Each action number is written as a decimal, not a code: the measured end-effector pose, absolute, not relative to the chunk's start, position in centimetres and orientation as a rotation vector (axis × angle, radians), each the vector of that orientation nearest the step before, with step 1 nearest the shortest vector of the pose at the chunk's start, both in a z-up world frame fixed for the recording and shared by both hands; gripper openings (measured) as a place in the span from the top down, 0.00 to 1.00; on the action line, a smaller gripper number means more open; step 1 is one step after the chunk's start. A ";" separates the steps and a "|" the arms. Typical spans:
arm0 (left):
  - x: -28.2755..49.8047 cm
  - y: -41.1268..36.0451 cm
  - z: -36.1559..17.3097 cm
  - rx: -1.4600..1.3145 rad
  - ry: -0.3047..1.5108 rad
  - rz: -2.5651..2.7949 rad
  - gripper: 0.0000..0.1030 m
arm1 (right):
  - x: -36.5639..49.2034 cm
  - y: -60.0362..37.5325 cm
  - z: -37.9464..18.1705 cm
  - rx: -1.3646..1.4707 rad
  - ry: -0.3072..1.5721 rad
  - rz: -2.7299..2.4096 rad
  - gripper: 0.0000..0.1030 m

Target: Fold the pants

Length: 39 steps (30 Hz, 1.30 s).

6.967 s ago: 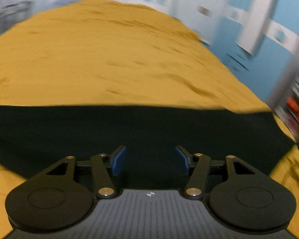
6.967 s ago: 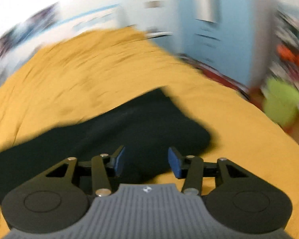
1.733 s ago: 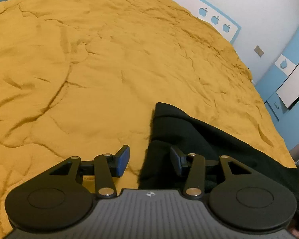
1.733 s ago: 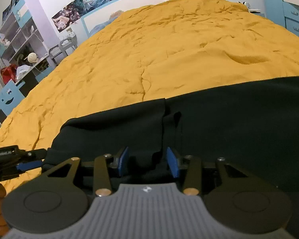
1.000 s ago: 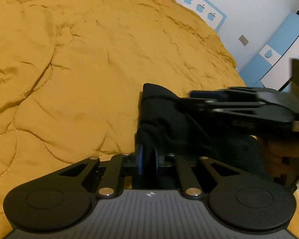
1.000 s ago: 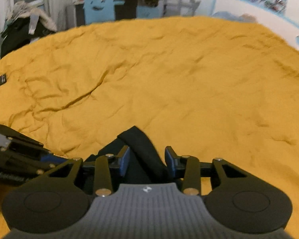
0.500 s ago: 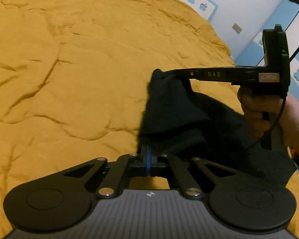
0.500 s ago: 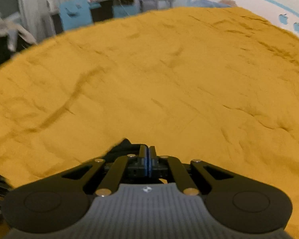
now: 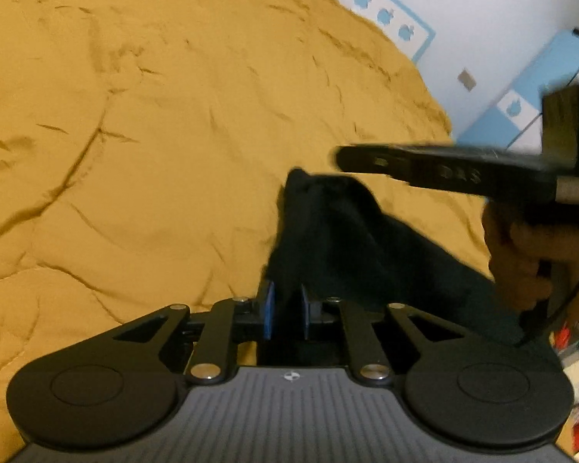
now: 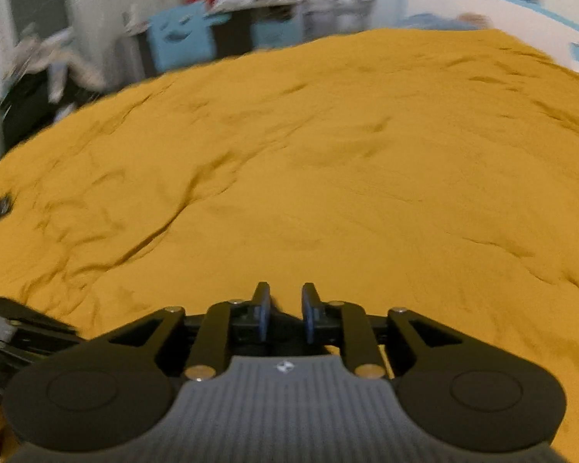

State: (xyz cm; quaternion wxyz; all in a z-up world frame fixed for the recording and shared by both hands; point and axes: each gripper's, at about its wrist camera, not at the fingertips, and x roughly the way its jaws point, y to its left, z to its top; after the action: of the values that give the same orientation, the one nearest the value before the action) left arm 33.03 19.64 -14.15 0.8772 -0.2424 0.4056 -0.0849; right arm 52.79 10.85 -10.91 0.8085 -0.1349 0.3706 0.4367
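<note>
The black pants (image 9: 339,239) lie bunched on the yellow bedspread (image 9: 154,123), one end pulled up into a soft peak, the rest trailing off toward the right edge of the left wrist view in a dark, creased heap; the cloth looks thick and matte, its seams too dark to make out. The left tool (image 9: 286,310) has a fold of the pants between its blue pads, its jaws narrow and opening, so the cloth seems to be slipping free; the right tool (image 10: 285,312) is narrow too, its jaws opening, with only dark shadow between the pads and bare bedspread ahead. Judging by the lump, a fold has been brought over but not laid flat; smoothing, squaring the edges and probably another fold remain. A hand (image 9: 521,247) grips the right tool's handle just above the pants.
</note>
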 end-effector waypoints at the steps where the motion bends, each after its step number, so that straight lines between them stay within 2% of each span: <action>1: 33.0 19.2 -14.1 -0.481 0.851 -0.187 0.92 | 52.8 11.9 -11.3 -0.328 0.803 0.948 0.82; 4: 32.6 18.7 -13.7 -0.427 0.845 -0.192 0.94 | 53.0 14.3 -12.7 -0.440 0.860 0.936 0.84; 5: 32.5 18.6 -13.6 -0.421 0.847 -0.192 0.95 | 53.0 15.0 -13.2 -0.484 0.883 0.943 0.99; 7: 32.5 18.5 -13.3 -0.416 0.847 -0.197 0.95 | 52.6 15.5 -13.1 -0.533 0.876 0.941 1.00; 11: 31.9 18.1 -12.7 -0.408 0.846 -0.264 0.96 | 53.5 14.8 -10.8 -0.417 0.810 0.866 1.00; 19: 29.2 18.9 -12.4 -0.395 0.839 -0.253 1.00 | 55.6 12.5 -11.5 -0.294 0.839 0.759 1.00; 21: 29.3 19.3 -12.3 -0.416 0.836 -0.246 1.00 | 54.8 12.0 -11.4 -0.261 0.841 0.866 0.95; 23: 29.4 19.2 -12.2 -0.418 0.836 -0.247 1.00 | 53.7 12.1 -11.2 -0.272 0.826 0.960 0.70; 30: 29.1 19.5 -11.6 -0.429 0.806 -0.211 1.00 | 52.3 12.5 -11.2 -0.331 0.811 0.915 0.71; 34: 29.6 22.1 -11.4 -0.540 0.781 -0.180 0.84 | 49.9 7.3 -9.6 -0.212 0.783 0.921 0.71; 36: 30.4 22.6 -11.8 -0.587 0.806 -0.204 0.83 | 48.1 4.0 -9.8 -0.159 0.795 0.894 0.71; 38: 31.1 22.3 -12.2 -0.614 0.828 -0.236 0.74 | 46.3 0.9 -10.4 -0.092 0.803 0.846 0.71; 39: 31.3 22.0 -12.3 -0.617 0.832 -0.240 0.73 | 45.4 -0.4 -11.1 -0.073 0.803 0.819 0.71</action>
State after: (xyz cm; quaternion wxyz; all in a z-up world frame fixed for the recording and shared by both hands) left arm 31.35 21.96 -12.33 0.8620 -0.2940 0.3968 -0.1145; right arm 45.42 -0.38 -11.09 0.8393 -0.0345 0.3799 0.3874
